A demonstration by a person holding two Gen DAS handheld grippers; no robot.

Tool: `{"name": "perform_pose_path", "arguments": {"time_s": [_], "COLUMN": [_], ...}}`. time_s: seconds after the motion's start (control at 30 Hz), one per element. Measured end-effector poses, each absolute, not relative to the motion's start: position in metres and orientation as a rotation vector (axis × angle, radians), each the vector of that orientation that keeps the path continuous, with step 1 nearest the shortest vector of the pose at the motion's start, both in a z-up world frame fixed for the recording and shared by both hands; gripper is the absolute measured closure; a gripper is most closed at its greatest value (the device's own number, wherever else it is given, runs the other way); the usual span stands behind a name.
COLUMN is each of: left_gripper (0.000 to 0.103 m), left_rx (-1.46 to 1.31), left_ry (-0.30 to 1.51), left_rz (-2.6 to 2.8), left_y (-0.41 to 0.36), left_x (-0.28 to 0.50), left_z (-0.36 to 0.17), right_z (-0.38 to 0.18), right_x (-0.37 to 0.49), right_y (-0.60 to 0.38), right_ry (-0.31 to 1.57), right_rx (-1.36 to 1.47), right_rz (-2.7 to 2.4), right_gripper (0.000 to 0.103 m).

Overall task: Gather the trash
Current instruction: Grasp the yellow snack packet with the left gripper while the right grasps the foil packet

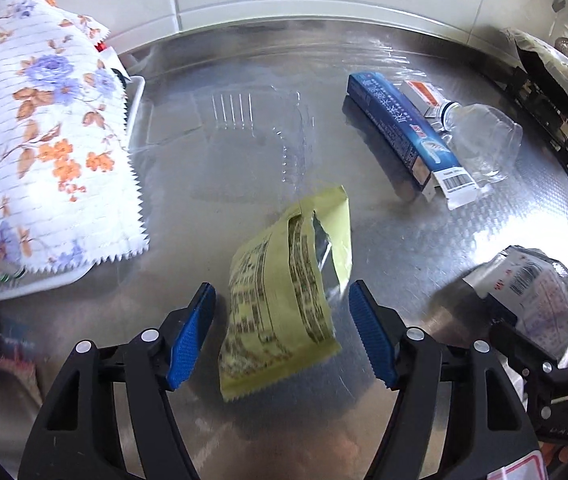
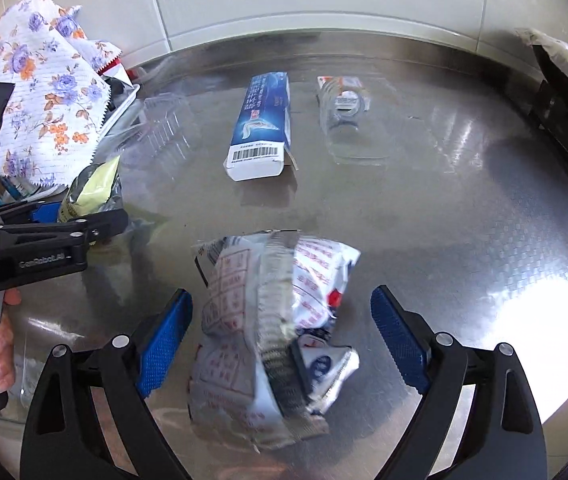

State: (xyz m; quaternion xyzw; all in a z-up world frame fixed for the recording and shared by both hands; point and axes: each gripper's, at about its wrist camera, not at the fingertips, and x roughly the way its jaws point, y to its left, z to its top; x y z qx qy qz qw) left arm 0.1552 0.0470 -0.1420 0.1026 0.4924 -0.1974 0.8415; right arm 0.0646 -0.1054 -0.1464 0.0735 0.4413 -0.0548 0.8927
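Observation:
A torn yellow snack packet (image 1: 288,296) lies on the steel counter between the open fingers of my left gripper (image 1: 282,336), which do not touch it. A crumpled white and silver wrapper (image 2: 272,332) with red print lies between the open fingers of my right gripper (image 2: 282,340), also untouched. The wrapper shows in the left wrist view (image 1: 532,284) at the right. The yellow packet (image 2: 92,192) and left gripper (image 2: 84,216) show in the right wrist view at the left.
A blue and white toothpaste box (image 1: 408,140) (image 2: 262,124) and an empty clear bottle (image 1: 480,140) (image 2: 344,116) lie farther back. A clear plastic clamshell (image 1: 260,136) lies mid-counter. A white tray (image 1: 134,112) under a flowered wrapper (image 1: 44,140) stands left. Tiled wall behind.

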Motion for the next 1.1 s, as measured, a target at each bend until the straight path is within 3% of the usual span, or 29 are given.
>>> {"name": "perform_pose_path", "arguments": {"time_s": [0.2,0.27,0.33,0.53,0.63,1.1], "left_gripper": [0.034,0.037,0.04,0.064,0.069,0.072], "left_rx": [0.233,0.241,0.244,0.24,0.228,0.178], "left_ry": [1.023,1.016,1.01,1.0,1.001,0.969], "left_rz": [-0.433,-0.427,-0.425,-0.417,-0.413,-0.331], "left_y": [0.041,0.039,0.038,0.039,0.042,0.045], "left_x": [0.164,0.167,0.169,0.172,0.172,0.14], "left_z": [-0.146,-0.146,-0.146,-0.143,-0.142,-0.12], "right_z": [-0.151,-0.151,-0.15,-0.149,-0.148,-0.131], "right_x": [0.07,0.072,0.072,0.07,0.07,0.052], "right_y": [-0.101,-0.099,-0.098,-0.098,-0.098,-0.107], "right_ry": [0.919,0.915,0.911,0.9,0.898,0.863], "right_rx": [0.133,0.112,0.087,0.09,0.089,0.076], "right_rz": [-0.124,-0.136,-0.149,-0.143,-0.127,-0.017], "right_gripper": [0.016,0.021,0.035,0.04,0.041,0.043]}}
